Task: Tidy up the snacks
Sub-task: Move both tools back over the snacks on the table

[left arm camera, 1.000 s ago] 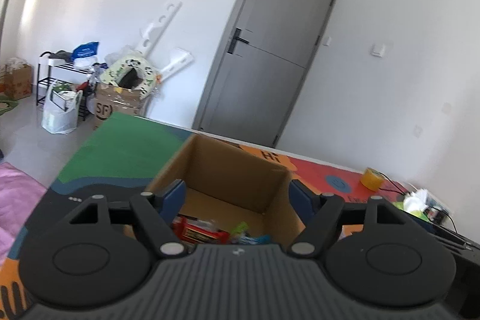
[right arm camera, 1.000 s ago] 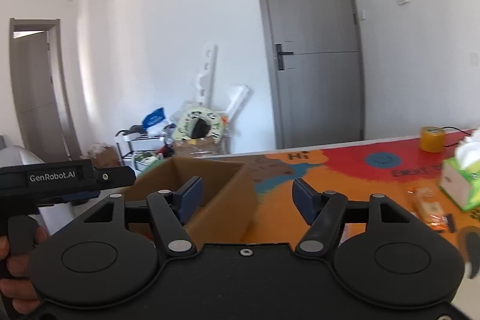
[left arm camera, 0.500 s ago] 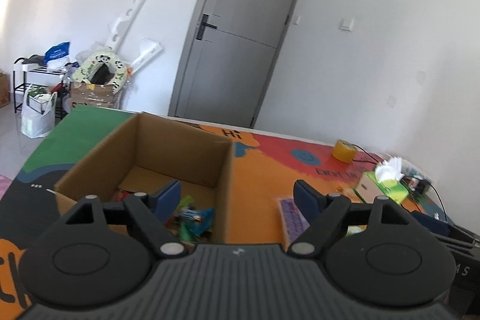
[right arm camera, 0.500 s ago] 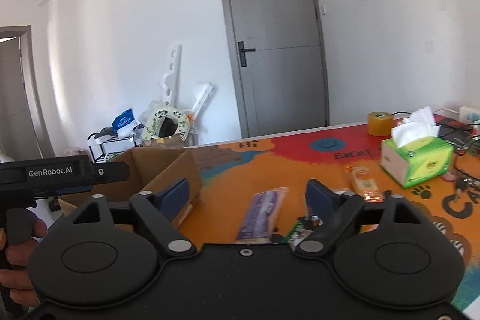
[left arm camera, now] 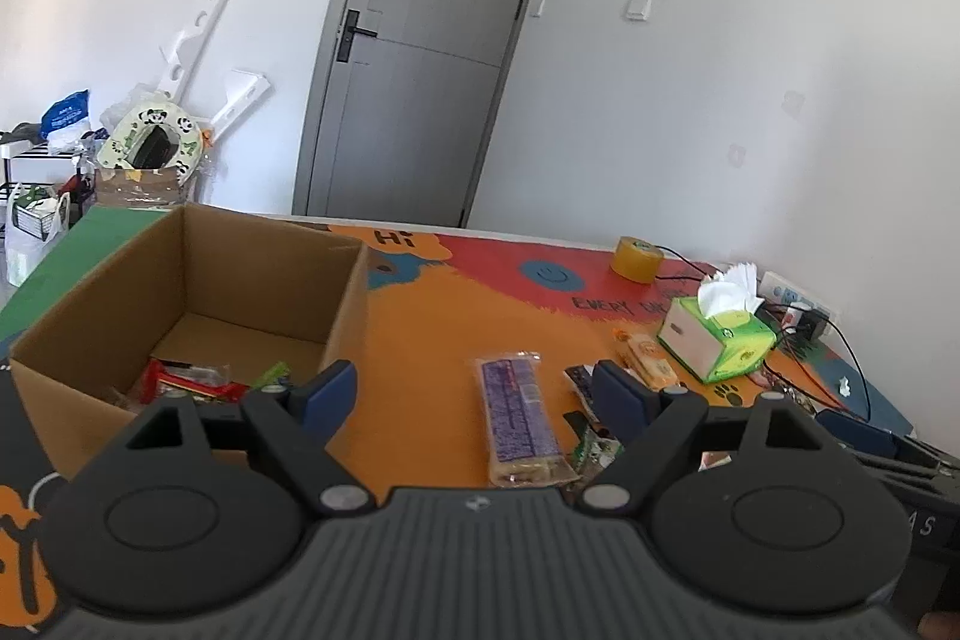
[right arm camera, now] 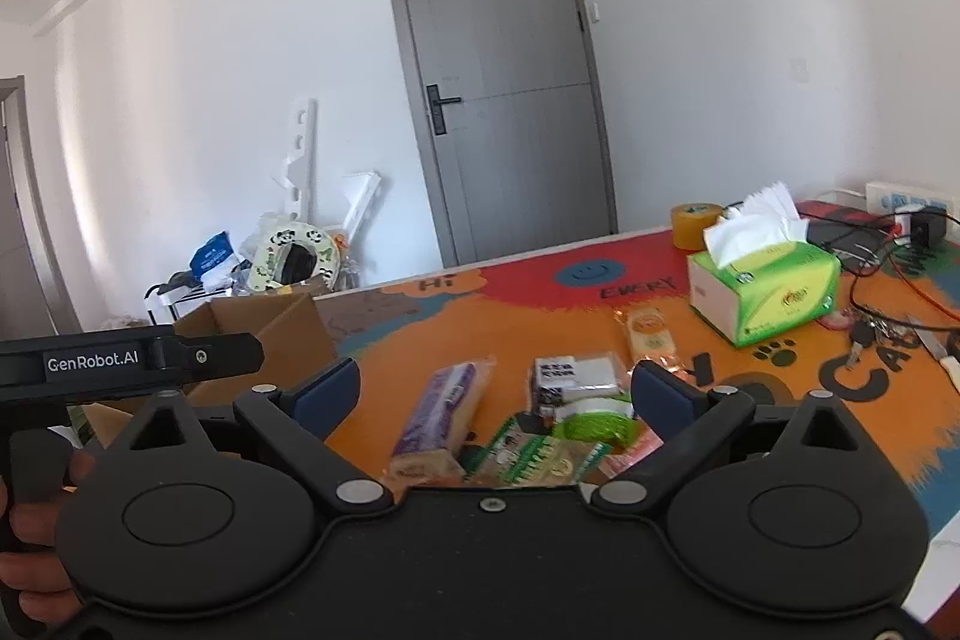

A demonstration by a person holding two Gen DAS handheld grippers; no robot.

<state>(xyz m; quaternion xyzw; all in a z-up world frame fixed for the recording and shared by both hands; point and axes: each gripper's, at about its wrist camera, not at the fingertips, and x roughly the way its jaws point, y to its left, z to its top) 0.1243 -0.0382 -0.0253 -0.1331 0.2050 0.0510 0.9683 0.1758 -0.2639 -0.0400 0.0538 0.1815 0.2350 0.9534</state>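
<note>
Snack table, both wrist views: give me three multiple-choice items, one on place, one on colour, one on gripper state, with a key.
1. Where does the long purple-wrapped snack bar lie?
A. inside the brown cardboard box
B. on the orange tabletop beside the box
C. on top of the tissue box

2. What colour is the cardboard tissue box?
A. blue
B. red
C. green and white

3. How does the right gripper stand?
A. fingers apart, nothing held
B. shut on a snack
C. shut on the tape roll

Key: B, it lies flat on the mat outside the box wall; C, green sides with a white end; A, blue pads spread wide, having just opened, snacks lying beyond them.
</note>
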